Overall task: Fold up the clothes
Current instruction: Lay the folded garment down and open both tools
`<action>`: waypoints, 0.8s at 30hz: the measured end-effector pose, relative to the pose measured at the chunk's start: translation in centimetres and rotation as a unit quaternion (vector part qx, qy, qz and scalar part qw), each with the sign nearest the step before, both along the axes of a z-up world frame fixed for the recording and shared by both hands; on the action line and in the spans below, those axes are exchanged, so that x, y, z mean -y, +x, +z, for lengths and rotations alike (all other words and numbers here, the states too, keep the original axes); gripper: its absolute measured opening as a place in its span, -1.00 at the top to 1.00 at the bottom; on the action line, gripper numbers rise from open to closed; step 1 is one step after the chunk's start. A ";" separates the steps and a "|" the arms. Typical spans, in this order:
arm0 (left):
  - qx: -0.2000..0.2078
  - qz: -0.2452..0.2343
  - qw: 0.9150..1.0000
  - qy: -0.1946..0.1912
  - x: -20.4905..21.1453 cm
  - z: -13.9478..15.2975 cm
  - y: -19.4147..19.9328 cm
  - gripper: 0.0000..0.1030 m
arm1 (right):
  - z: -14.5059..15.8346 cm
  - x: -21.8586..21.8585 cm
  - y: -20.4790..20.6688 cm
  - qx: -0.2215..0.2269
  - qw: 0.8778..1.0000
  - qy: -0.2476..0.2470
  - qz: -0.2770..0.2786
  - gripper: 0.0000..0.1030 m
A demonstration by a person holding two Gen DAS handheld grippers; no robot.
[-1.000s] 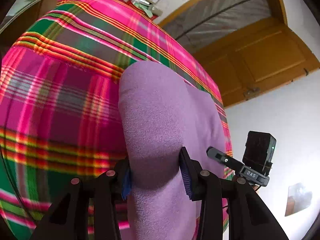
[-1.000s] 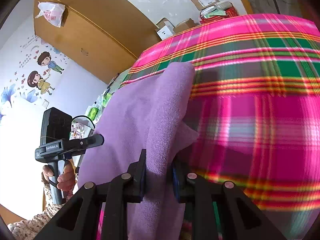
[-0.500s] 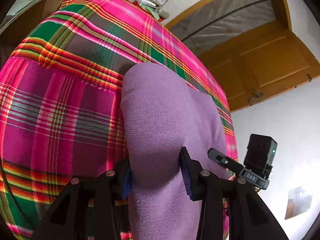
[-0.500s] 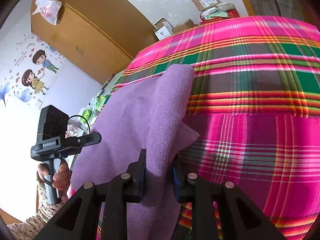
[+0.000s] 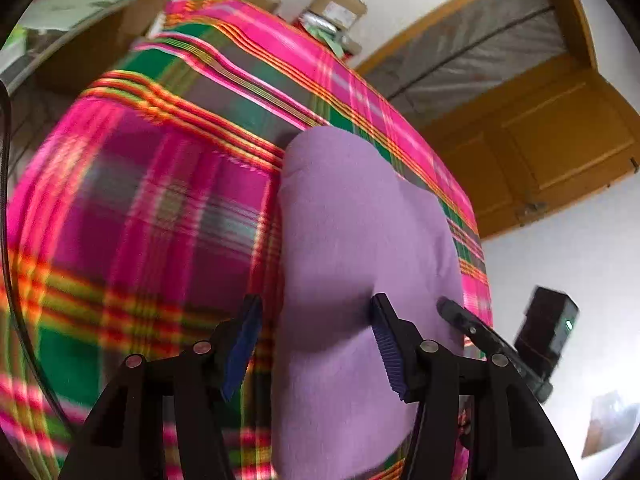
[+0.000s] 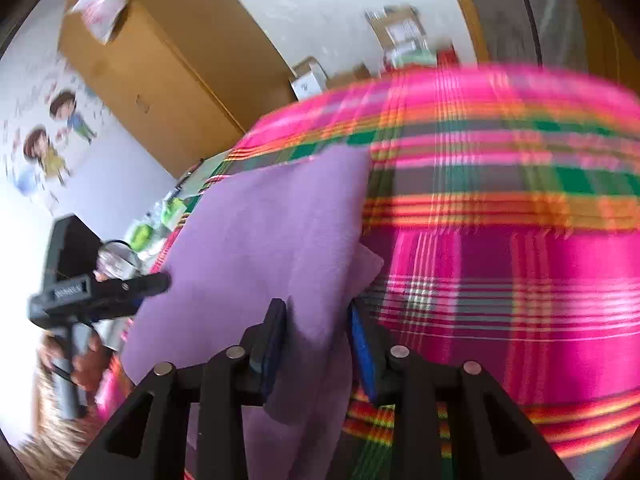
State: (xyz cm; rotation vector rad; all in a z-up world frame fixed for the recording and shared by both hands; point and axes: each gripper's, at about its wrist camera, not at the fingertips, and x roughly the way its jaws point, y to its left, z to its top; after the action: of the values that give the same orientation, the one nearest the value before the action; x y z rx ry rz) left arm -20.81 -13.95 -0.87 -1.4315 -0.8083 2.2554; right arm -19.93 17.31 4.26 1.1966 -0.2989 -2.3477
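Both tongs, left point(image 5: 316, 340) and right point(image 6: 316, 340), have just been opening off my folded purple fleece garment point(image 5: 360, 248), letting it settle on the plaid-covered surface point(image 5: 160, 220).

folded lilac fleece garment point(image 5: 360, 248), on plaid cloth point(image 5: 152, 220)

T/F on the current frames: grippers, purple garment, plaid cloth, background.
1. The left gripper has its jaws apart, the left pad clear of the purple garment. True; they have just been opening.
2. The garment lies on a plain white sheet. False: it lies on a pink and green plaid cloth.
3. The right gripper has no fabric between its jaws. False: purple fabric sits between them, and they have just been opening.
4. Cardboard boxes stand beyond the cloth. True.
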 end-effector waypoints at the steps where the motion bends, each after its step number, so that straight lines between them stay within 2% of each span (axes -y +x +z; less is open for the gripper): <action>1: 0.000 0.002 1.000 -0.007 -0.1 0.1 0.5 -0.11 | 0.5 0.3 0.7 -0.018 1.000 0.012 0.003 0.35; 5: 0.005 0.009 1.000 -0.026 -0.2 -0.2 2.4 -0.12 | 1.7 1.6 3.6 -0.066 0.997 0.028 0.019 0.38; 9: -0.005 0.018 0.999 -0.047 -0.2 -0.4 3.4 -0.12 | 1.6 2.0 6.0 -0.083 0.995 0.052 0.035 0.48; 15: -0.013 0.025 0.996 -0.080 -0.5 -0.3 4.4 -0.12 | 0.1 2.1 7.3 -0.060 0.994 0.093 0.027 0.56; 20: -0.015 0.029 0.995 -0.098 -0.9 -0.5 4.8 -0.12 | -0.3 1.3 7.8 -0.039 0.996 0.079 0.010 0.56; 24: -0.015 0.037 0.992 -0.116 -1.3 -0.6 5.4 -0.12 | -0.1 1.1 8.6 -0.033 0.996 0.088 -0.001 0.56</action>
State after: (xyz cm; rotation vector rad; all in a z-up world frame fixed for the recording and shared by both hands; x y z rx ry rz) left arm -15.39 -12.63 -1.42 -1.4843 -0.6149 2.4891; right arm -11.35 16.22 4.12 1.1937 -0.0713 -2.4503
